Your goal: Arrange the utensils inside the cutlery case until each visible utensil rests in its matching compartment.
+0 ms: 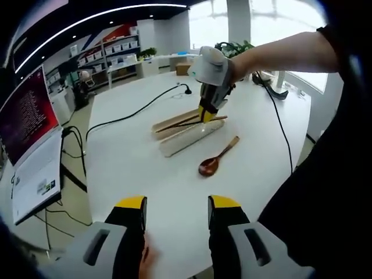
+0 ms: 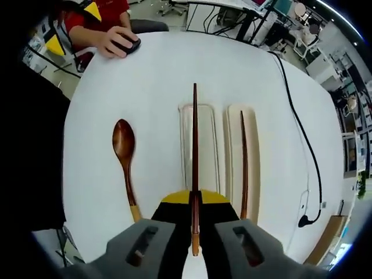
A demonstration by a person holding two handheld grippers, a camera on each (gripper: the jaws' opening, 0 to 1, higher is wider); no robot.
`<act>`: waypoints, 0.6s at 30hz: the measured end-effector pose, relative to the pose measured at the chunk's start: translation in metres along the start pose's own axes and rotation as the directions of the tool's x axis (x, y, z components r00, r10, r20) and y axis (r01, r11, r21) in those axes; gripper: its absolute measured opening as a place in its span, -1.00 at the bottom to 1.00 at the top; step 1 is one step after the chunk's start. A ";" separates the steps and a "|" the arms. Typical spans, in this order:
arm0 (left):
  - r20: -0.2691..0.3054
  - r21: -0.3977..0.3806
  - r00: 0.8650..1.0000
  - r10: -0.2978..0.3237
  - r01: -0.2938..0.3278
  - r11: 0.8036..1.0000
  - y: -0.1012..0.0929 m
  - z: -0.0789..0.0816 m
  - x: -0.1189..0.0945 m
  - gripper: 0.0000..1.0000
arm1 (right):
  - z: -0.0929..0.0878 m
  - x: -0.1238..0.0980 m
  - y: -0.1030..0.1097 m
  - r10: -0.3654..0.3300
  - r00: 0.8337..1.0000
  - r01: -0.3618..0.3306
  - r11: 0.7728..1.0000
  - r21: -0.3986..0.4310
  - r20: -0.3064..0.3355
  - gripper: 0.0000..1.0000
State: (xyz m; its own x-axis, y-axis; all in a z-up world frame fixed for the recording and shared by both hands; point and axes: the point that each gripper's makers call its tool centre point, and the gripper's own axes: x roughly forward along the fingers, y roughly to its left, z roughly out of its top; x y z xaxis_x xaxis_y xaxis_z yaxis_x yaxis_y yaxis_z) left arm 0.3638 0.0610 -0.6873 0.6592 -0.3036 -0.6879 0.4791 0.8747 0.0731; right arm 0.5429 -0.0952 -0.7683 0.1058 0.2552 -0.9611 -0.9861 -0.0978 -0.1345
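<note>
My right tongs are clamped on a dark chopstick, which I hold above the cutlery case, lined up over its left compartment. A second chopstick lies in the right compartment. The wooden spoon rests on the white table, just left of the case. My left tongs hang apart, holding nothing, near the table's edge.
</note>
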 end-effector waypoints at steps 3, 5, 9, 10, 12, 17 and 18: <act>0.000 0.003 1.000 -0.001 0.001 1.000 0.000 0.001 0.001 -0.14 | 0.001 -0.003 -0.003 -0.006 1.000 0.006 1.000 -0.002 0.004 -1.00; 0.001 0.003 1.000 -0.001 0.001 1.000 0.001 0.001 0.001 -0.14 | 0.002 -0.005 -0.005 -0.010 1.000 0.010 1.000 -0.003 0.004 -1.00; 0.004 0.003 1.000 -0.003 0.003 1.000 0.001 0.002 0.002 -0.14 | 0.000 -0.009 -0.009 -0.019 1.000 0.019 1.000 -0.005 0.004 -1.00; 0.004 0.003 1.000 -0.003 0.003 1.000 0.001 0.003 0.002 -0.14 | 0.000 -0.010 -0.010 -0.021 1.000 0.021 1.000 -0.004 0.004 -1.00; 0.003 0.005 1.000 -0.005 0.005 1.000 0.001 0.003 0.003 -0.14 | -0.001 -0.011 -0.012 -0.026 1.000 0.026 1.000 -0.002 0.005 -1.00; 0.003 0.004 1.000 -0.009 0.009 1.000 0.000 0.002 0.004 -0.14 | -0.004 -0.013 -0.014 -0.032 0.999 0.032 0.999 -0.001 0.004 -1.00; 0.002 0.004 1.000 -0.010 0.010 1.000 0.000 0.001 0.005 -0.14 | -0.004 -0.014 -0.015 -0.033 0.999 0.033 0.999 0.000 0.004 -1.00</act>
State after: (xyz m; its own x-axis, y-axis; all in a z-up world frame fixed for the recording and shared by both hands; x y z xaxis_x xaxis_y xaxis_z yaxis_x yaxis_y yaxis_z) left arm 0.3675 0.0587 -0.6894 0.6559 -0.3131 -0.6868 0.4881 0.8700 0.0695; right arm 0.5568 -0.1011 -0.7542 0.1375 0.2619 -0.9553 -0.9821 -0.0897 -0.1659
